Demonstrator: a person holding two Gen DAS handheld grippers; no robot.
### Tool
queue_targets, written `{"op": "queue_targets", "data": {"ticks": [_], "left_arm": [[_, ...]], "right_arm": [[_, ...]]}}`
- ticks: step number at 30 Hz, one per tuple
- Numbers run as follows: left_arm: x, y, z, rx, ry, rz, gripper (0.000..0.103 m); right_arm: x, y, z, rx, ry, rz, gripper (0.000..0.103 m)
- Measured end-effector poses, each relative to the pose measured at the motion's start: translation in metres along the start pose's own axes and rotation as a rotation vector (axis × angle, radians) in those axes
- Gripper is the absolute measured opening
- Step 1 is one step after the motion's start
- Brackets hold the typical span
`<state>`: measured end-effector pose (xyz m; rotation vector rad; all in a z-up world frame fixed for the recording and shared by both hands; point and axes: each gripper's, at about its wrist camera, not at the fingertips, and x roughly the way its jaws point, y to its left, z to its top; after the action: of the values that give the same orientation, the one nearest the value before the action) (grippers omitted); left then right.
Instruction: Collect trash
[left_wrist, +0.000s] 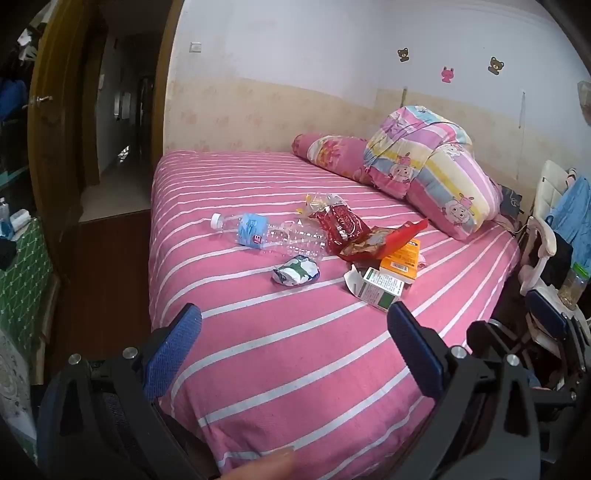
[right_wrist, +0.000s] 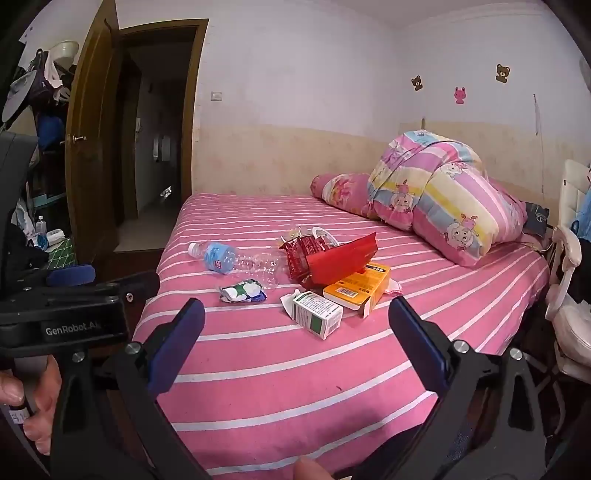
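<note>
Pink bed sheet (left_wrist: 295, 350) with thin white stripes. Clear bottle (left_wrist: 266, 234) with blue label, red wrapper (left_wrist: 343, 225), orange box (left_wrist: 400, 264), green-and-white carton (left_wrist: 382, 290). Pastel striped cartoon quilt (left_wrist: 432, 170).

On the bed (right_wrist: 295, 369) the trash lies clustered mid-mattress: a plastic bottle (right_wrist: 236, 260) on its side at the left, a crumpled wrapper (right_wrist: 242, 291) just before it, snack bags (right_wrist: 325, 258) to its right, two small cartons (right_wrist: 332, 306) nearest the foot. A folded quilt (right_wrist: 443, 206) sits behind, against the wall, right of the doorway (right_wrist: 159, 147)
</note>
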<state>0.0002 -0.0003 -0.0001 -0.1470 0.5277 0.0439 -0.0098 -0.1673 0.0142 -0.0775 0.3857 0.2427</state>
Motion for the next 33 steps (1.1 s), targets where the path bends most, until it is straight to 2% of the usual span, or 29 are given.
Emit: {"op": "queue_targets", "data": {"ticks": [33], "left_arm": [[0.0001,0.0005,0.0001,-0.001,-0.009,-0.004,0.098]], "right_arm": [[-0.001,0.0017,-0.0017,-0.015,-0.015,-0.002,0.099]]}}
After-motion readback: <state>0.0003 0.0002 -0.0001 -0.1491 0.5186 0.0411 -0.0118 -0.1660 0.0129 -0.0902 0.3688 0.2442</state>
